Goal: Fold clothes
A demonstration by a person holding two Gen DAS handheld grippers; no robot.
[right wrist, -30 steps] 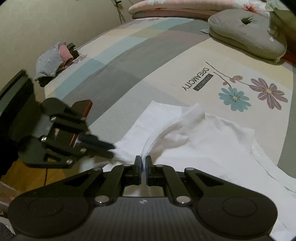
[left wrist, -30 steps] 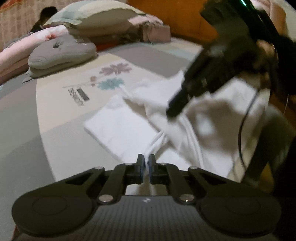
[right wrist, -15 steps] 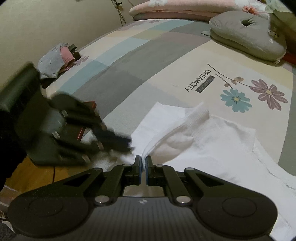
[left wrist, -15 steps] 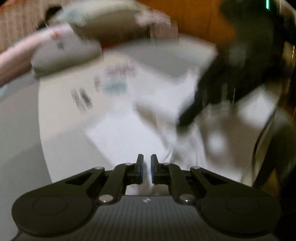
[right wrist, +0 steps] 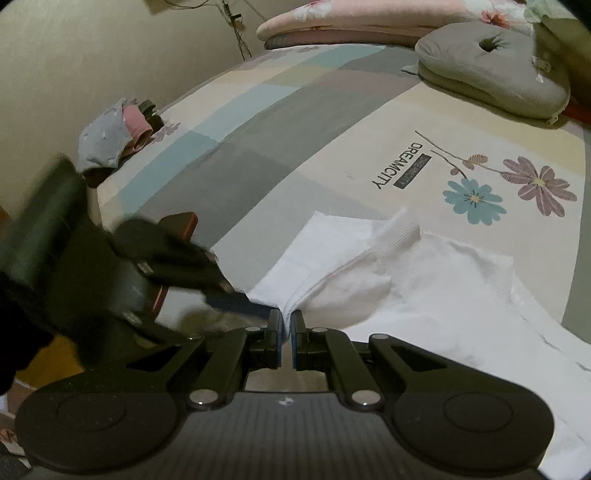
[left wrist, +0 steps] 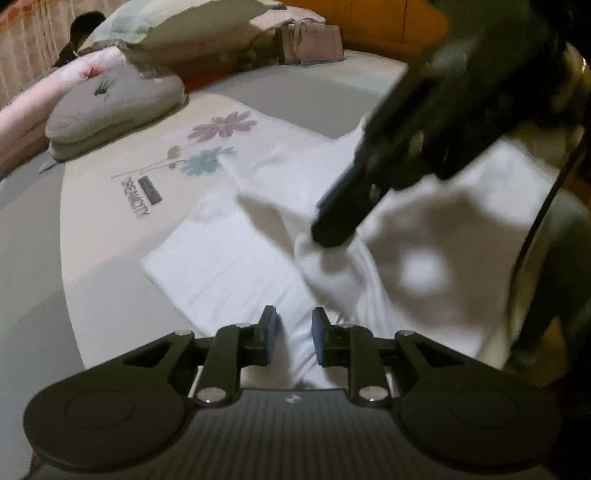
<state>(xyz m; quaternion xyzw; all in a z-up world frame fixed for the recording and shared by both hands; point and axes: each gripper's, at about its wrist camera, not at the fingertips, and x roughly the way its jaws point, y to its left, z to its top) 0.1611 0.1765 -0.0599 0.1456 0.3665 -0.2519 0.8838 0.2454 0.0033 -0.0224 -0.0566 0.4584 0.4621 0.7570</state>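
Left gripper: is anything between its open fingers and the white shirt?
Nothing visible. The left gripper is open right above the white shirt, with only cloth between its fingers. The right gripper, shut on a fold of it, sits off to one side.

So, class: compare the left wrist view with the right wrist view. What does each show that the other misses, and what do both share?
Only the left wrist view shows the open left claw from behind and the orange headboard. Only the right wrist view shows the small clothes pile at the bed's edge, and the right claw shut on fabric. Both share the white garment, grey cushion and flower-print sheet.
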